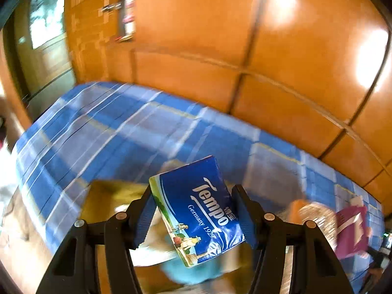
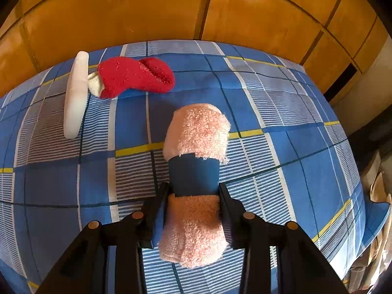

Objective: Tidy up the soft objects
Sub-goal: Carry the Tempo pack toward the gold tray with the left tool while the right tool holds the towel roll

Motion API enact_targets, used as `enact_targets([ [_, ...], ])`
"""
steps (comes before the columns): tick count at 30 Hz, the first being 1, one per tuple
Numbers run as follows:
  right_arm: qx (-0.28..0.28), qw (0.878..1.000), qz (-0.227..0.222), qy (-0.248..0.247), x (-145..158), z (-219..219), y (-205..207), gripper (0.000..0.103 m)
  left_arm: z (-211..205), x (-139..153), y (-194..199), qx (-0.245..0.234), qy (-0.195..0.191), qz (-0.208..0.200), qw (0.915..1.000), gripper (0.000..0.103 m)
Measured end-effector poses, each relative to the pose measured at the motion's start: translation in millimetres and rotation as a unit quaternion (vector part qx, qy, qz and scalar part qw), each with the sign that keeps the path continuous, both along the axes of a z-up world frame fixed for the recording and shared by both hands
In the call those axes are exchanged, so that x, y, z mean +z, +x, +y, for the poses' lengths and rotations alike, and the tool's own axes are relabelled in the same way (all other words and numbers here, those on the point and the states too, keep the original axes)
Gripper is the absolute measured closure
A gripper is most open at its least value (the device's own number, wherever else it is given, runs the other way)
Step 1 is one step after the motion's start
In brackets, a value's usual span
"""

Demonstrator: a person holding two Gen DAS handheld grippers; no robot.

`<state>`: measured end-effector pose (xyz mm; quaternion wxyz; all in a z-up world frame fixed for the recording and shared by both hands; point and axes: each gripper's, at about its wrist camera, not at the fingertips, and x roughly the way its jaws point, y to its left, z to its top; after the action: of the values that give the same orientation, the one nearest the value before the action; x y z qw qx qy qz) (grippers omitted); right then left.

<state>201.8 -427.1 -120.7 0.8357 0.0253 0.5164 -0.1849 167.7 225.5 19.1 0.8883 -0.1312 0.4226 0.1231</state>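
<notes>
In the left wrist view my left gripper [image 1: 194,210] is shut on a blue Tempo tissue pack [image 1: 196,210], held tilted above the blue checked bed cover [image 1: 117,127]. In the right wrist view my right gripper [image 2: 194,208] is shut on a rolled pink towel [image 2: 196,132] with a dark blue band around its middle; both pads touch its sides. The roll points away from me and lies low over the bed cover [image 2: 281,112]. A red sock [image 2: 137,76] lies at the far left of the bed, beside a long white object [image 2: 76,93].
Orange wooden cupboard panels [image 2: 122,9] stand right behind the bed. Under the tissue pack the blurred left view shows a brown box-like shape [image 1: 110,196], something teal [image 1: 191,274], and a magenta item [image 1: 350,232] at the right. Bags or paper [image 2: 374,191] sit beyond the bed's right edge.
</notes>
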Motion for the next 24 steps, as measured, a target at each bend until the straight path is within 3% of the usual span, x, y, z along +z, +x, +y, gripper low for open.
enact_targets([
  [6, 0.006, 0.999, 0.002, -0.034, -1, 9, 0, 0.065, 60, -57, -46, 0.045, -0.019, 0.045, 0.9978, 0.041],
  [12, 0.007, 0.998, 0.000, -0.055, -3, 16, -1, 0.065, 93, -96, -58, 0.081, -0.038, 0.072, 0.9934, 0.041],
  [19, 0.002, 0.998, 0.001, -0.066, -3, 18, -2, 0.065, 95, -115, -49, 0.064, -0.004, 0.090, 0.9939, 0.034],
  [24, -0.001, 0.998, 0.002, -0.067, -2, 18, -1, 0.065, 93, -112, -60, 0.069, -0.006, 0.077, 0.9946, 0.029],
])
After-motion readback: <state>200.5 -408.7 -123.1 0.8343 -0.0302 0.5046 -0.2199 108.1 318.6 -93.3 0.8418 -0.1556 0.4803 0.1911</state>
